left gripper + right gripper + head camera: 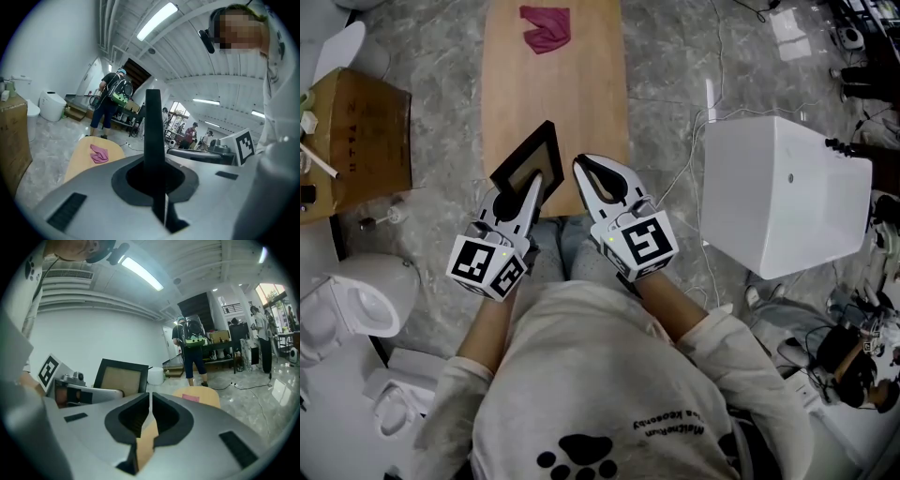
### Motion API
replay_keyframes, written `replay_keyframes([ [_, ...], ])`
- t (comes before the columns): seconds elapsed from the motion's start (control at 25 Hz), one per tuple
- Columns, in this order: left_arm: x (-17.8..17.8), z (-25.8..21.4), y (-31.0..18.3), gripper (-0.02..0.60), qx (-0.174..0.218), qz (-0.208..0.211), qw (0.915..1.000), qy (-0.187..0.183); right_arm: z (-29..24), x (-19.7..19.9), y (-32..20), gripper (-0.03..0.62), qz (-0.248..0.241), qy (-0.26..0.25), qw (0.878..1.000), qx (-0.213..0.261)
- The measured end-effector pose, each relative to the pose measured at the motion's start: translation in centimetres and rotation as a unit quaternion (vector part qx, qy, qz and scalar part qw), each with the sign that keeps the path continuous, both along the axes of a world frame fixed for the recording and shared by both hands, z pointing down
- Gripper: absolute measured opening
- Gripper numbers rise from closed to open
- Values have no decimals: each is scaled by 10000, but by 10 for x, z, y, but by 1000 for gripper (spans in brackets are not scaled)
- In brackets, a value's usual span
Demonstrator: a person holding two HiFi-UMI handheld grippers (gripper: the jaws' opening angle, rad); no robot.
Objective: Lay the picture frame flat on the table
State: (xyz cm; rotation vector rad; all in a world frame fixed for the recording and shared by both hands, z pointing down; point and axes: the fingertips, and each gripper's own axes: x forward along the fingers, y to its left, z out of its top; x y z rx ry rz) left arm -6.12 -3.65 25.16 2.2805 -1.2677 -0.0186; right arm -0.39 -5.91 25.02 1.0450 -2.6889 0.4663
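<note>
**A:** Where's the picture frame [528, 161] at this moment?

**B:** Just left of centre in the head view, over the near end of the wooden table [581, 84]. It stands tilted on edge, not flat. I can't tell whether its lower corner touches the wood.

**A:** What's holding it?

**B:** The left gripper [536, 184]. Its fingers pinch the frame's dark border, which runs as a thin upright bar between them in the left gripper view. I'd say the edge grip is there so the frame can be tipped over onto its back.

**A:** And the right gripper [581, 169]?

**B:** Its fingers are pressed together with nothing between them. It sits just right of the frame, apart from it, probably ready to steady it.

**A:** Anything in the landing spot?

**B:** Only a pink cloth [546, 28], well apart at the table's far end, at the top of the frame.
</note>
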Motion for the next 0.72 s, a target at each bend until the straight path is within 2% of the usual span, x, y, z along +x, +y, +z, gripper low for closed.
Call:
replay_keyframes([
  [0.72, -3, 83, -17, 17, -452, 367, 9979, 300, 80, -2, -10, 12, 39, 251, 9987, -431],
])
